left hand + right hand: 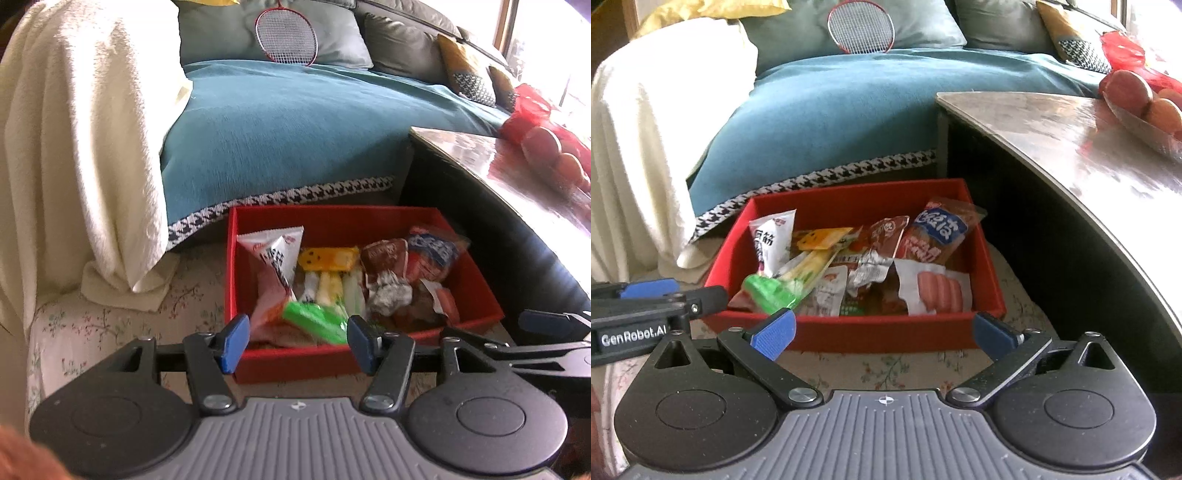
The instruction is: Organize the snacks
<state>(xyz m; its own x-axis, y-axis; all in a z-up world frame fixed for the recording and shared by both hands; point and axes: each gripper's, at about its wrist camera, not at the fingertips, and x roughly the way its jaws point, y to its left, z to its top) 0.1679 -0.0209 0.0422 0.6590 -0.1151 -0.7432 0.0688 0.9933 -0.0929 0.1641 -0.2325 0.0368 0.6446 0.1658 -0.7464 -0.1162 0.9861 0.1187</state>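
A red box [332, 216] [857, 192] sits on the floral rug, filled with several snack packets. Among them are a green packet [314, 323] [768, 291], a white and red pouch [275, 251], a yellow packet [328, 256], a blue-labelled bag [940, 225] and a sausage pack [938, 290]. My left gripper [297, 345] hovers open over the box's near wall, with nothing pressed between its blue pads. My right gripper [884, 334] stands wide open in front of the same wall, and holds nothing. Both grippers are side by side.
A sofa with a teal cover [295, 122] lies behind the box, with a white blanket [81, 147] draped on the left. A dark table [1052, 122] with a fruit bowl [1137, 110] stands close on the right. A badminton racket [286, 37] leans on the cushions.
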